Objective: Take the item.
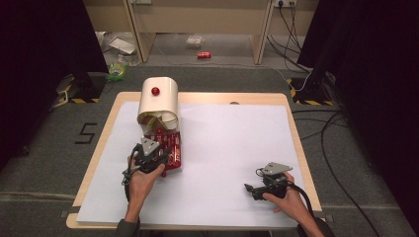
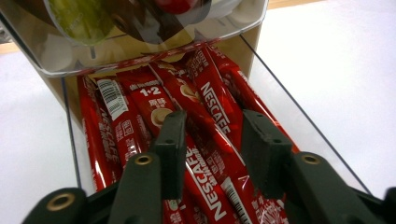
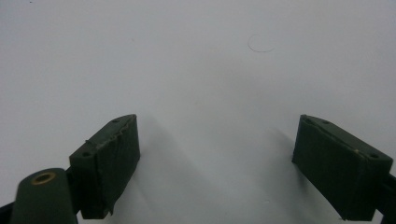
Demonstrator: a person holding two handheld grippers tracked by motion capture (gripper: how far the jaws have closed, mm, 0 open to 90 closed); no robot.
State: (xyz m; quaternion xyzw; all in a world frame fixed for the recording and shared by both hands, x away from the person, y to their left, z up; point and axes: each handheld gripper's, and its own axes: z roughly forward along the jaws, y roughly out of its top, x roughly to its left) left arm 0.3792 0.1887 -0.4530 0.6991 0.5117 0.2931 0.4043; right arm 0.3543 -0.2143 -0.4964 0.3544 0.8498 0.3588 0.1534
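Seemingly nothing is lifted yet; red coffee sachets (image 2: 205, 121) lie in the clear tray under the cream dispenser (image 1: 158, 101); the left gripper (image 2: 212, 154), jaws spread, straddles one sachet without pinching; the right gripper (image 3: 219, 163) rests wide open over white paper (image 3: 196, 60).

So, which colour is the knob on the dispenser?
Red; the knob shows best in the high view.

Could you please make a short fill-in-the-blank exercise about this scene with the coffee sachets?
1. The sachets in the clear tray are ____ in colour.
2. The brand printed on them is ____.
3. The left gripper has its jaws ____ above the sachets.
4. The knob on the cream dispenser is ____.

Missing words: red; Nescafe; open; red
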